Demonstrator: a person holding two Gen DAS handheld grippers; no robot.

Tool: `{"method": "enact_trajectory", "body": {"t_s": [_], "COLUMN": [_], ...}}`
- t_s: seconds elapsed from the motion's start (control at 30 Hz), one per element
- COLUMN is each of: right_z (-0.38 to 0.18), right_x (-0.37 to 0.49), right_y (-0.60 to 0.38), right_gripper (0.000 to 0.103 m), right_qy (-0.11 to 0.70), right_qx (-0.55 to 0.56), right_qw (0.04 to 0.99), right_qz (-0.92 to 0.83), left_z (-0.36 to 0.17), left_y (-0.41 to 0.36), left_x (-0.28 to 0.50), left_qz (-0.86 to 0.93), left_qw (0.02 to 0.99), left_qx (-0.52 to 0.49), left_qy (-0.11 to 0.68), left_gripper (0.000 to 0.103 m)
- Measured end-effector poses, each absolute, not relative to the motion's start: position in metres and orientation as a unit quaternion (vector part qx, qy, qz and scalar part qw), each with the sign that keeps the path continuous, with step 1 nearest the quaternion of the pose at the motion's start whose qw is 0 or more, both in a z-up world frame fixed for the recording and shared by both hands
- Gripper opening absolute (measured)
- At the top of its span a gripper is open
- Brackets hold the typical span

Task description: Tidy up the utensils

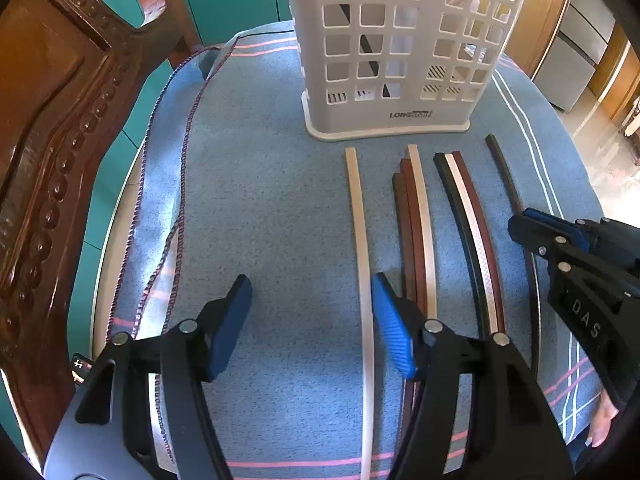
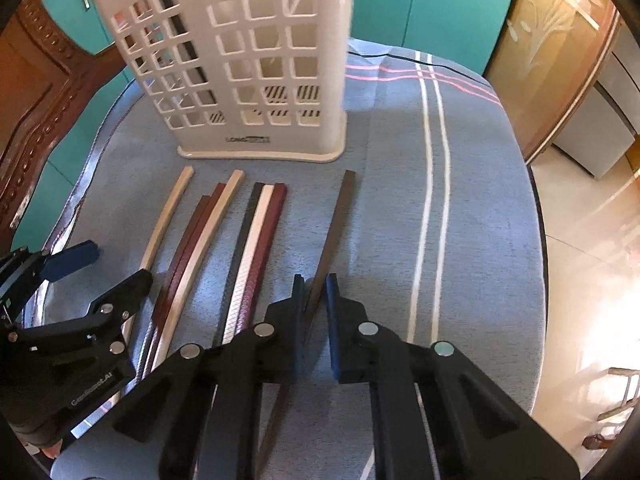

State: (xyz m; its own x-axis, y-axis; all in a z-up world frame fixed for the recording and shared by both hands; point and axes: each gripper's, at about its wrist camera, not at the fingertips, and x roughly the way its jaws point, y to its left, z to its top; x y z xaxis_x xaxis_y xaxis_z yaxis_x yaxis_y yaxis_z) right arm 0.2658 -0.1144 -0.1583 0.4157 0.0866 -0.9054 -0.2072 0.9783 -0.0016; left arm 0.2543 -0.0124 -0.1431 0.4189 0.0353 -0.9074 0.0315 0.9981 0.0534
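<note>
We hold two grippers over a surface (image 2: 480, 208) w/ a blue striped cloth. Nearest, our left gripper (image 1: 310, 320) has its fingers (image 1: 390, 328) spread wide, nothing clamped betw. them; a pale chopstick (image 1: 362, 264) lies on the cloth inside the gap, close to the right-hand finger, pads not pressing it. At the near right, our right gripper (image 2: 314, 300) has its fingers (image 2: 334, 320) drawn in close around a dark brown chopstick (image 2: 330, 240), which runs away from the fingers toward the holder; we can't tell if the stick is lifted off the cloth.

Betw. those two sticks the rest lie flat, roughly parallel, pointing away from us: a group of two reddish-brown sticks (image 1: 412, 232) w/ a cream one (image 1: 425, 232) touching on their right, then a black stick (image 1: 456, 216), a white patterned one (image 1: 472, 224) and a maroon one (image 1: 480, 216) side by side.

Farther off, just past the stick tips, a white lattice utensil holder (image 1: 400, 40) stands upright; a dark stick (image 1: 362, 44) leans inside its left part. A carved wooden chair (image 1: 52, 120) sits far left; teal cabinets (image 2: 420, 8) behind.
</note>
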Motion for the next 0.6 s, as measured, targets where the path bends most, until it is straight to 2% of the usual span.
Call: {"method": "enact_trajectory", "body": {"t_s": [0.6], "right_z": [-0.1593], "right_x": [0.2696], "right_y": [-0.1186], "right_gripper": [0.011], "right_qy": [0.533], "right_qx": [-0.058], "right_qw": [0.839], "right_qz": [0.086], "left_z": [-0.1443], "left_y": [-0.012], "left_x": [0.2554], "left_qz": [0.004], "left_qw": [0.842], "left_qx": [0.035], "left_qy": [0.538], "left_gripper": [0.066]}}
